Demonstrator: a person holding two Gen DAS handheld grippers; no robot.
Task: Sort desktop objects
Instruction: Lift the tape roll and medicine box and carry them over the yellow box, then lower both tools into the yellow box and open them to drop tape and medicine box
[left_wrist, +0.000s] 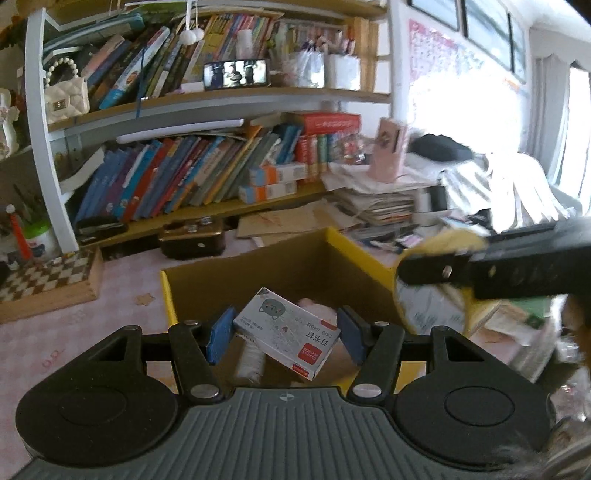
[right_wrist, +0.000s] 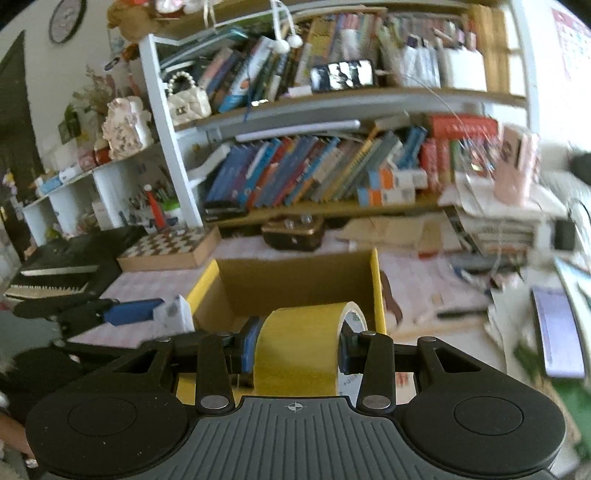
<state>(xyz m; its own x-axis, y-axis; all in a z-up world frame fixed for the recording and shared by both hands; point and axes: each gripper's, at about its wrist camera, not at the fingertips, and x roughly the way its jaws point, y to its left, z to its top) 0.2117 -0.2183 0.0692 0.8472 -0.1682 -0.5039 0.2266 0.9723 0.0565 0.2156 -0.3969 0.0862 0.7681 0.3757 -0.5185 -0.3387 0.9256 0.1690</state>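
Yellow tape roll (right_wrist: 299, 343) clamped between the right tool's (right_wrist: 295, 350) blue pads, held over the near edge of the cardboard box (right_wrist: 295, 275). Left tool (left_wrist: 282, 334) grips a small white staple box (left_wrist: 286, 332), tilted, above the same box's interior. White and pink items already lie inside, too blurred to identify. Box sits on the pink worktop (left_wrist: 122, 291); checkered board (left_wrist: 44, 280) and bookshelf (left_wrist: 184, 166) behind.

Glossy yellow tape roll (right_wrist: 299, 347), matt brown cardboard box (right_wrist: 295, 280)

The staple box (left_wrist: 286, 334) hides the cardboard box's (left_wrist: 354, 254) floor; far books (left_wrist: 184, 173) blur.
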